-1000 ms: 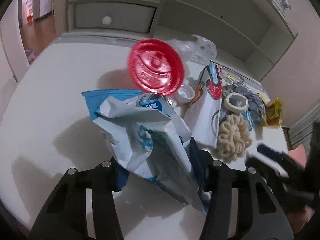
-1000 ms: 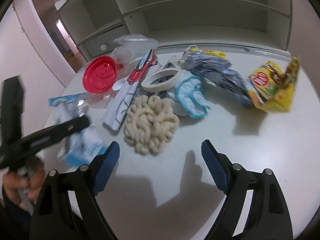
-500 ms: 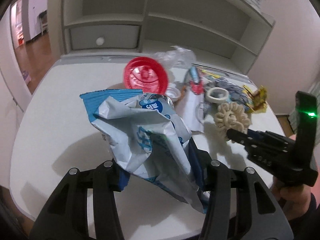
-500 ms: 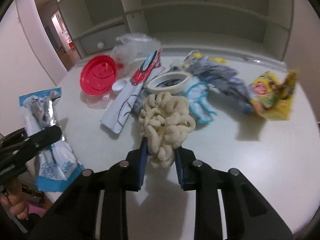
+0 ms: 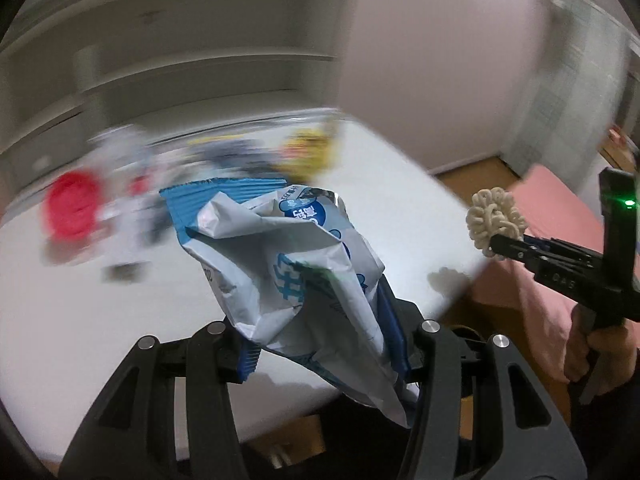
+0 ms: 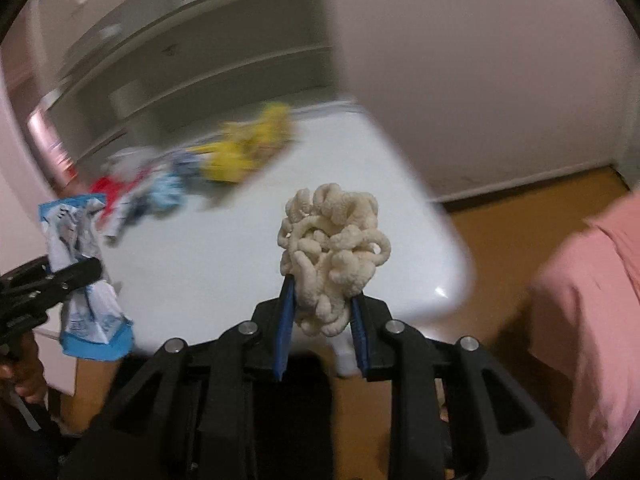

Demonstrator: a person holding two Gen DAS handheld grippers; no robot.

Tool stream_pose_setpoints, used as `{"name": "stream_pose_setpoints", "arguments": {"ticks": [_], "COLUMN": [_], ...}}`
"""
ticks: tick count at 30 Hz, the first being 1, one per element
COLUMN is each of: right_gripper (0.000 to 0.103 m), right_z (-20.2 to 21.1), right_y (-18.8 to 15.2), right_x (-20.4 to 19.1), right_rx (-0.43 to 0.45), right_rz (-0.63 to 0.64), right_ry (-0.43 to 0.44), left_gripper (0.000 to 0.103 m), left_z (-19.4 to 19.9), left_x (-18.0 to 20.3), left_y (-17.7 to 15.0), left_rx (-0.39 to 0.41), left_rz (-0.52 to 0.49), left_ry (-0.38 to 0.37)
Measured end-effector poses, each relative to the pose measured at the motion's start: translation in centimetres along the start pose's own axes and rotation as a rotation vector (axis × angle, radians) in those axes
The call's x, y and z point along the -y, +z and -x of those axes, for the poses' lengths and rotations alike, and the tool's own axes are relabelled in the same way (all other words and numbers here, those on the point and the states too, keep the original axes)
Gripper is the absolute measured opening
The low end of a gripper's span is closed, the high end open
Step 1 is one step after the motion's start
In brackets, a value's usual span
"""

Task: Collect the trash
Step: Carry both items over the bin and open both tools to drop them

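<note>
Left fingers (image 5: 324,344) clamped on wrapper (image 5: 296,264), right fingers (image 6: 322,320) pinched on knot (image 6: 332,256); both raised clear of tabletop (image 6: 224,256), probably for binning; remaining litter (image 6: 240,152) blurred at 11 o'clock

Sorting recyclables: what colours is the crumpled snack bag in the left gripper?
White with blue edges and print: crumpled snack bag, clearest in the left wrist view.

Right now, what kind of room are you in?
Probably a room in a home, maybe a bedroom or study. A white table stands against built-in white shelves, the floor is wood, and snack wrappers lie scattered on the tabletop.
</note>
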State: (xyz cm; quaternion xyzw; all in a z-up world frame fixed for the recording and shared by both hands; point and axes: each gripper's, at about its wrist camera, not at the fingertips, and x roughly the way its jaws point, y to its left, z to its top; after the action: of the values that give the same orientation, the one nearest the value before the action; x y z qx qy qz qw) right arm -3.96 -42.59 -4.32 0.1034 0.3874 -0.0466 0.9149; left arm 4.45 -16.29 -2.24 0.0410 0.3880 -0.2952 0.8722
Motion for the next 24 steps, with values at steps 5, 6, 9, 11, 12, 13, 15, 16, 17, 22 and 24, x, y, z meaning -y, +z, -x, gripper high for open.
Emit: {"name": "stream_pose_setpoints", "arguments": {"ticks": [5, 6, 9, 11, 12, 13, 15, 16, 17, 22, 24], "right_gripper": [0.026, 0.026, 0.026, 0.026, 0.026, 0.026, 0.026, 0.026, 0.026, 0.026, 0.026], "right_z": [3.0, 3.3, 3.5, 3.0, 2.5, 2.0, 0.5, -0.4, -1.1, -4.8, -6.2], "right_y": [-5.5, -7.0, -10.9, -13.2, -14.4, -15.3, -17.5, -18.2, -19.3, -23.4, -24.8], "right_x": [10.4, 12.7, 18.0, 20.8, 22.0, 23.0, 25.0, 25.5, 26.3, 29.0, 29.6], "right_rx": [-0.018, -0.030, -0.065, -0.089, -0.102, -0.113, -0.148, -0.163, -0.182, -0.264, -0.294], "right_rz": [-0.146, -0.187, -0.282, -0.336, -0.362, -0.380, -0.422, -0.441, -0.462, -0.551, -0.574], "right_ry": [-0.151, -0.177, -0.227, -0.249, -0.255, -0.263, -0.277, -0.273, -0.266, -0.245, -0.239], "left_gripper": [0.049, 0.049, 0.049, 0.050, 0.049, 0.049, 0.049, 0.049, 0.049, 0.050, 0.050], "left_z": [-4.4, -5.6, -9.0, -11.7, -13.1, -14.5, -17.2, -18.7, -19.7, -25.5, -27.6], "left_x": [11.7, 14.0, 19.7, 23.1, 24.6, 26.1, 28.1, 29.0, 29.7, 31.7, 31.9], "left_y": [-0.6, -1.0, -2.7, -4.3, -5.2, -6.1, -7.5, -8.3, -9.1, -12.7, -13.3], "left_rx": [-0.028, -0.043, -0.101, -0.142, -0.162, -0.181, -0.220, -0.239, -0.251, -0.324, -0.363], "left_rz": [-0.178, -0.212, -0.289, -0.340, -0.361, -0.382, -0.417, -0.439, -0.458, -0.505, -0.491], "left_ry": [-0.174, -0.204, -0.291, -0.337, -0.347, -0.351, -0.361, -0.360, -0.358, -0.344, -0.346]}}
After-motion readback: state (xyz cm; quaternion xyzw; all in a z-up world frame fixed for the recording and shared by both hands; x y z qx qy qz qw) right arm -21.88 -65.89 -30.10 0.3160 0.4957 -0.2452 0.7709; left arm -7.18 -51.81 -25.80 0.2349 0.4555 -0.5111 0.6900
